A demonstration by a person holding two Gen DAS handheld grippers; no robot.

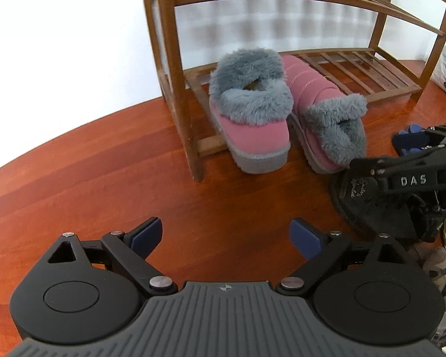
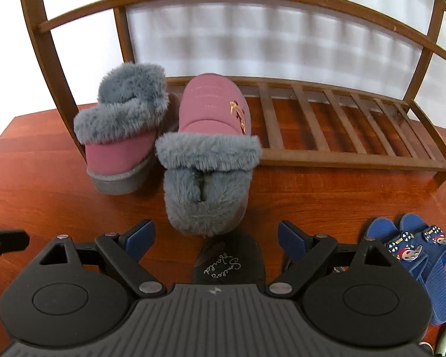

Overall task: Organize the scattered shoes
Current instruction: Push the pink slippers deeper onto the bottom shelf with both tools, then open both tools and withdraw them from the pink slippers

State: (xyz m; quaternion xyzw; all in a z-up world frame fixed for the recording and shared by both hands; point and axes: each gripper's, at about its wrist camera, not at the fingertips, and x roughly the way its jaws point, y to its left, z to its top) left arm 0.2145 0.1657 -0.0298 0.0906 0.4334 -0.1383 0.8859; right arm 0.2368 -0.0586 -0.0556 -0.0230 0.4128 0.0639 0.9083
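Note:
Two pink slippers with grey fur trim rest with their toes on the bottom shelf of a wooden shoe rack (image 1: 356,68) and their heels over its front edge. The left slipper (image 1: 249,113) also shows in the right wrist view (image 2: 119,136). The right slipper (image 1: 327,110) also shows there (image 2: 208,154). A black slipper (image 2: 229,260) with white script lies on the floor between the jaws of my open right gripper (image 2: 215,236); it also shows in the left wrist view (image 1: 368,199). My left gripper (image 1: 226,236) is open and empty above the floor.
A pair of blue children's sandals (image 2: 416,255) lies on the red wooden floor (image 1: 104,178) at the right. The rack's bottom shelf (image 2: 342,125) has bare slats to the right of the pink slippers. A white wall stands behind the rack.

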